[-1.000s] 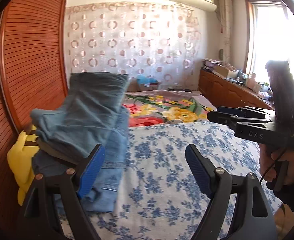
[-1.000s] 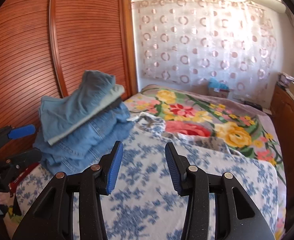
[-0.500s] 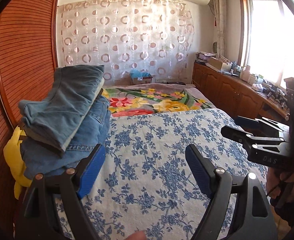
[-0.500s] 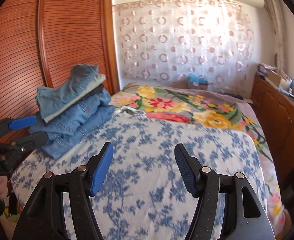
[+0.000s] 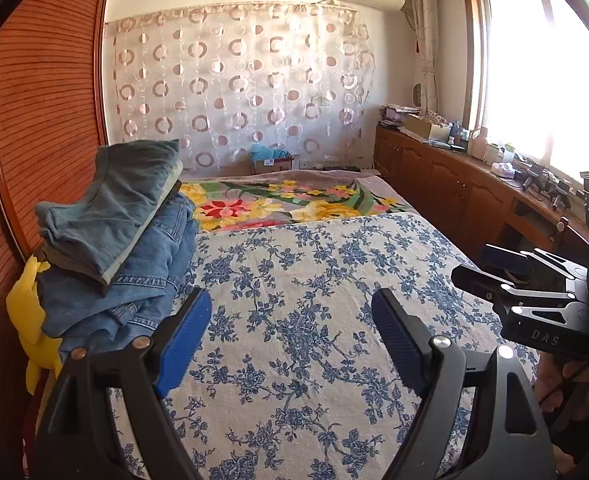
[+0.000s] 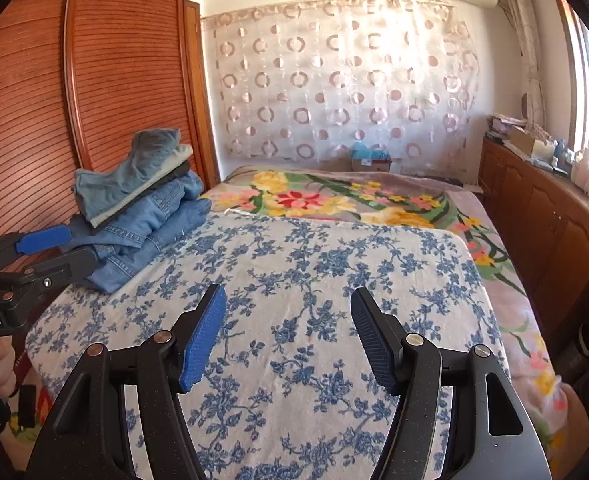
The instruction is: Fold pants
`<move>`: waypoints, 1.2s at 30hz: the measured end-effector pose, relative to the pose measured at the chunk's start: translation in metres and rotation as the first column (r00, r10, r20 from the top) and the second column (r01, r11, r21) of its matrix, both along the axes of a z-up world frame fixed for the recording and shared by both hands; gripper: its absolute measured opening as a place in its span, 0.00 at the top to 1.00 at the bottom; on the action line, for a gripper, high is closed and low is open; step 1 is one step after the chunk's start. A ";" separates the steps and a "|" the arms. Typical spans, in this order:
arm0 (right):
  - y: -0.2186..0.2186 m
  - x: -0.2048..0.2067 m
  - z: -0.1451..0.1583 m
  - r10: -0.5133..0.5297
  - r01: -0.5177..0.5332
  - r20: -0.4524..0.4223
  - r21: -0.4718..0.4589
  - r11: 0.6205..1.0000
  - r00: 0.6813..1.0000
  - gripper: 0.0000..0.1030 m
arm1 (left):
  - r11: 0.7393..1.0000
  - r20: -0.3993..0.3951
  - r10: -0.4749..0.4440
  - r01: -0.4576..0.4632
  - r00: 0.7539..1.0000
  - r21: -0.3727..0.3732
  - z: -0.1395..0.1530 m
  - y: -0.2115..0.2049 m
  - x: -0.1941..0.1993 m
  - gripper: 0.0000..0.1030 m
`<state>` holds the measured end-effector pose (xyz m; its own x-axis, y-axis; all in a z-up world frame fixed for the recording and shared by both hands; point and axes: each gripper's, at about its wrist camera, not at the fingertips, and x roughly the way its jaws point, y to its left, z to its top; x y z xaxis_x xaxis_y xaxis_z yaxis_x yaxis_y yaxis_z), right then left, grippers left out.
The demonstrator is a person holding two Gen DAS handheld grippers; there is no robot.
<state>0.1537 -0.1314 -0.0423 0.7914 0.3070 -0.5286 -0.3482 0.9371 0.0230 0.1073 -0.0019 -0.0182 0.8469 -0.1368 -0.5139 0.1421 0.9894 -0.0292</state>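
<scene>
Folded jeans (image 5: 110,240) sit stacked at ten o'clock on the bed (image 5: 302,320). Left gripper (image 5: 290,336) and right gripper (image 6: 288,336) both gape wide, holding nothing.

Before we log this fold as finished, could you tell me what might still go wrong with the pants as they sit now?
The stack of folded pants sits at the bed's edge against the wooden wardrobe, and its top pair lies tilted, so it could slide off. Both the left gripper and the right gripper are open and empty above the blue floral sheet, so nothing steadies the pile. A careless swing could knock it.
</scene>
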 end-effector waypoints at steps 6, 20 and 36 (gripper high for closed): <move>-0.011 -0.020 0.015 -0.017 0.017 0.023 0.026 1.000 1.000 0.36 | 1.000 0.024 0.014 -0.014 1.000 -0.012 0.016 -0.003 -0.019 0.20; -0.015 -0.055 0.046 -0.042 0.039 0.102 0.030 0.999 0.994 0.36 | 0.999 0.061 0.034 -0.034 0.998 -0.008 0.032 0.002 -0.050 0.20; -0.023 -0.094 0.046 -0.078 0.067 0.167 0.071 0.995 0.983 0.36 | 0.999 0.122 0.039 -0.040 0.992 0.002 0.030 -0.001 -0.082 0.20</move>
<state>0.0593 -0.1541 0.0037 0.8892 0.2749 -0.3657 -0.2836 0.9584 0.0308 0.0255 -0.0028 0.0114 0.9078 -0.1000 -0.4072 0.1050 0.9944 -0.0101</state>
